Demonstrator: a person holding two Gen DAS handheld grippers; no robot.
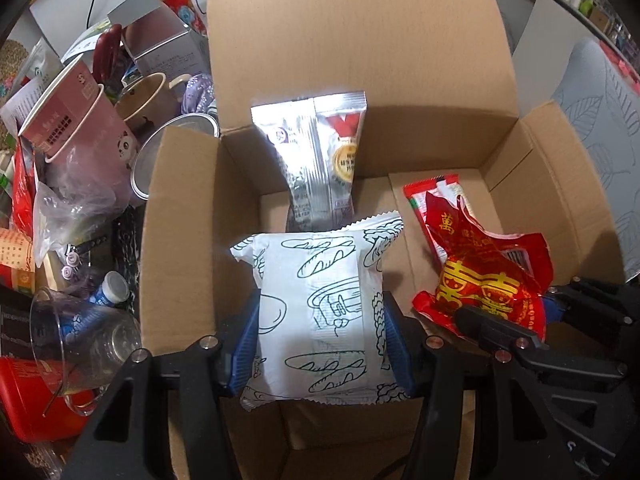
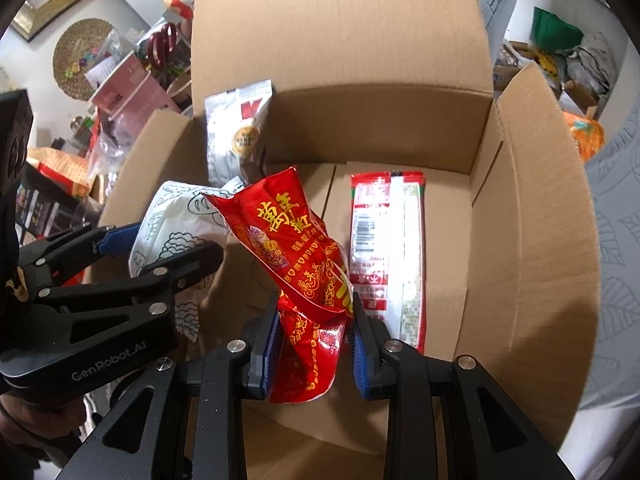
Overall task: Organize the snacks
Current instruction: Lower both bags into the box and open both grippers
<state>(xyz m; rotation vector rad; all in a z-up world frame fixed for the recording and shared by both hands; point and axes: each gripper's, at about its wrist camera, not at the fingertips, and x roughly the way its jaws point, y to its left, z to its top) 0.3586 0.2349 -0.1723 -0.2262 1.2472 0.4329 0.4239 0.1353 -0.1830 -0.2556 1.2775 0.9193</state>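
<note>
An open cardboard box (image 1: 552, 184) (image 2: 532, 240) fills both views. My left gripper (image 1: 322, 340) (image 2: 160, 246) is shut on a white snack pack with bread drawings (image 1: 320, 300) (image 2: 168, 216), held over the box's left half. To its right, my right gripper (image 2: 310, 344) (image 1: 504, 320) is shut on a crumpled red bag with gold characters (image 2: 296, 248) (image 1: 480, 276), also over the box. A silver pouch (image 1: 320, 160) (image 2: 238, 136) leans upright against the back wall. A long red and white packet (image 2: 386, 256) (image 1: 430, 208) lies flat on the box floor at the right.
Left of the box is a crowded pile: pink paper cups (image 1: 76, 120), a brown mug (image 1: 144, 96), a tin can (image 1: 168, 152), a clear plastic cup (image 1: 80, 344), red scissors (image 2: 162, 42), bags. A grey leaf-patterned cloth (image 2: 616, 240) lies to the right. The box flaps stand up.
</note>
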